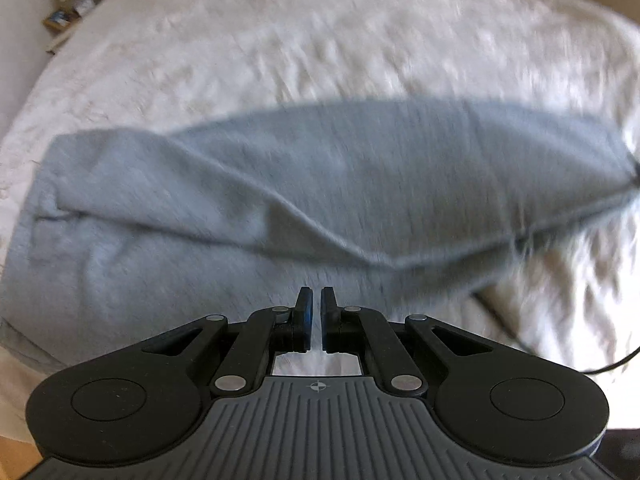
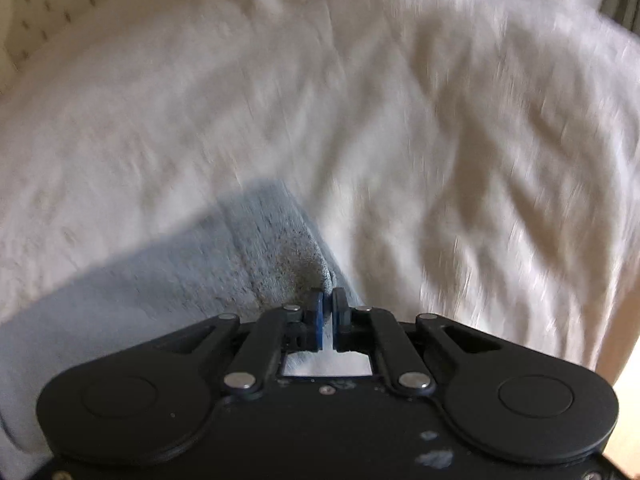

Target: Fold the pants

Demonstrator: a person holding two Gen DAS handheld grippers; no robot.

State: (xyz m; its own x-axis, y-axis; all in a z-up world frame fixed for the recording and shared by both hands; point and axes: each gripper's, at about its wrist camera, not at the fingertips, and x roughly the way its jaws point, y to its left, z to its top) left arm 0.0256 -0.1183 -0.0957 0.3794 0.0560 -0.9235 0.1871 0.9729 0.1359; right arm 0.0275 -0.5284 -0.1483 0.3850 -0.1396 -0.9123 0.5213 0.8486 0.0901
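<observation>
Lying across a white bed (image 1: 320,40), grey pants (image 1: 280,184) are gripped
The cuff is pinched by the right gripper (image 2: 327,300); the left gripper (image 1: 316,300) is closed on the pants

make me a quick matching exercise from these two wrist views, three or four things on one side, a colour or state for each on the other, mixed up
Things:
1. pants
2. bed cover
3. right gripper
4. headboard

Colour or state:
A. white and fluffy
B. shut on a cuff of cloth
C. cream, with buttoned tufts
D. light blue-grey, lying lengthwise

Pairs: 1-D, 2-A, 3-B, 4-C
</observation>
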